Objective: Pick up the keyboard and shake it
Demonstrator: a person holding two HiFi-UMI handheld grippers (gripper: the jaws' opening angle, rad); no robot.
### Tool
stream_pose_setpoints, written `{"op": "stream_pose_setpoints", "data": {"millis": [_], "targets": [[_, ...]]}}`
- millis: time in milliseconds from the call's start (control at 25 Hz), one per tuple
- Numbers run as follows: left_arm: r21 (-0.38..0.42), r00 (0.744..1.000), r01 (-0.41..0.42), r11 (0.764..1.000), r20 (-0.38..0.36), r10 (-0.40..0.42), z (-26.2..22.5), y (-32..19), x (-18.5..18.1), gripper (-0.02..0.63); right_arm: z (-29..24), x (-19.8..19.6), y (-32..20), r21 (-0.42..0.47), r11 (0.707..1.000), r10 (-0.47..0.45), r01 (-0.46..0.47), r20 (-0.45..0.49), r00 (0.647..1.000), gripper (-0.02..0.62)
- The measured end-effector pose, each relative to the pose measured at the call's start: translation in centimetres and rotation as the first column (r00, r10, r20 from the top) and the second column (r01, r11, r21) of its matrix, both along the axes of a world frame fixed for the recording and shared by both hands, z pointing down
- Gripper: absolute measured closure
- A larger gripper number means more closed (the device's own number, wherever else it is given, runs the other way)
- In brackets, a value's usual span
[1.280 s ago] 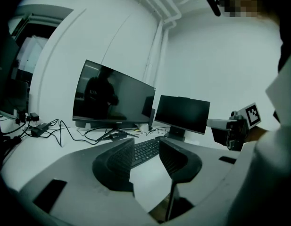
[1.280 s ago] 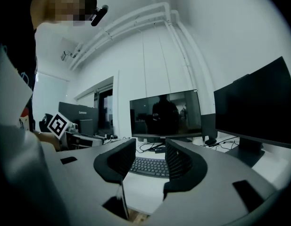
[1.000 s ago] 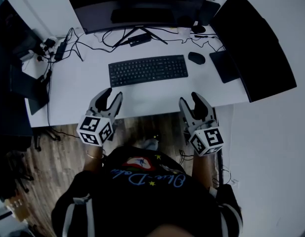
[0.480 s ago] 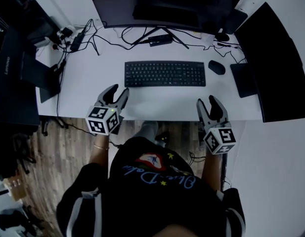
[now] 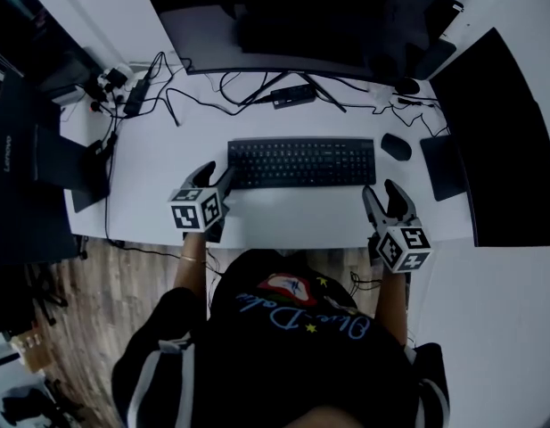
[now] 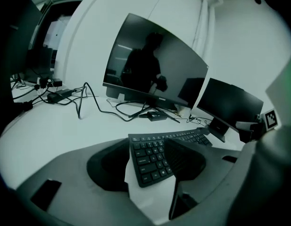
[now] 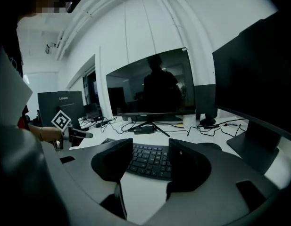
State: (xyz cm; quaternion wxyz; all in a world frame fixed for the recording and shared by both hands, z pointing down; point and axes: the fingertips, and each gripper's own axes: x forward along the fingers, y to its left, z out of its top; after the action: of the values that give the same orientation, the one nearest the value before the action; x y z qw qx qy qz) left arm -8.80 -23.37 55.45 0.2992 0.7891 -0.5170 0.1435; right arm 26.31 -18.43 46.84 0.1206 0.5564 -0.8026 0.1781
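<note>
A black keyboard [image 5: 301, 162] lies flat on the white desk [image 5: 168, 154], in front of the big monitor. My left gripper [image 5: 215, 176] is at the keyboard's left end. In the left gripper view the keyboard's left end [image 6: 152, 157] lies between the jaws of that gripper [image 6: 147, 167]; the jaws are opening and the pads do not press on it. My right gripper [image 5: 384, 194] sits just off the keyboard's right front corner. The right gripper [image 7: 150, 166] also has opening jaws, with the keyboard [image 7: 150, 160] a little ahead of them.
A large dark monitor [image 5: 292, 25] stands behind the keyboard, a second screen [image 5: 497, 141] at the right. A mouse [image 5: 396, 146] and a dark pad [image 5: 442, 168] lie to the keyboard's right. Cables and a power brick [image 5: 136, 87] trail at the back left. A black computer [image 5: 29, 163] sits at the left edge.
Both grippers have moved forward from the desk's front edge to the keyboard's two ends. Their jaws stand wider than before. The keyboard has not moved on the desk.
</note>
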Motion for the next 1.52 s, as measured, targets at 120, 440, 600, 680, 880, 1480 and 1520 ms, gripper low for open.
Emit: {"op": "stream_pose_setpoints", "data": {"millis": [120,440,600,680,880,1480,1520], "targets": [[-0.056,1.000,-0.009,0.998,0.001,0.009,1.7,-1.7,-0.2,0.385,1.6,0.5,-1.5,-0.054,0.998,0.021,-0.020,0.013,1.000,0.390],[-0.170,0.999,-0.045,0.984,-0.017,0.043,5.5,-4.3,0.2,0.371,5.4,0.9,-4.0,-0.166,0.986,0.033,-0.024,0.049,0.998,0.373],[-0.203,0.998,-0.055,0.978,-0.035,0.049,6.4,-4.7,0.7,0.370,7.5,1.4,-4.5,-0.231,0.972,0.039,-0.029,0.038,0.998,0.365],[-0.219,0.998,-0.056,0.974,-0.031,0.051,6.8,-4.8,0.8,0.365,8.5,1.8,-4.8,-0.257,0.966,0.053,-0.039,0.049,0.997,0.364],[-0.254,0.997,-0.076,0.964,-0.023,0.072,7.6,-4.5,1.2,0.361,10.7,2.7,-5.2,-0.315,0.948,0.068,-0.046,0.058,0.996,0.360],[-0.245,0.996,-0.084,0.966,-0.036,0.078,7.6,-5.3,2.7,0.359,15.7,4.6,-6.7,-0.461,0.887,0.032,-0.010,0.040,0.999,0.345],[-0.244,0.996,-0.083,0.966,-0.034,0.077,7.6,-5.3,2.8,0.357,15.8,4.4,-6.8,-0.466,0.885,0.024,0.000,0.047,0.999,0.345]]}}
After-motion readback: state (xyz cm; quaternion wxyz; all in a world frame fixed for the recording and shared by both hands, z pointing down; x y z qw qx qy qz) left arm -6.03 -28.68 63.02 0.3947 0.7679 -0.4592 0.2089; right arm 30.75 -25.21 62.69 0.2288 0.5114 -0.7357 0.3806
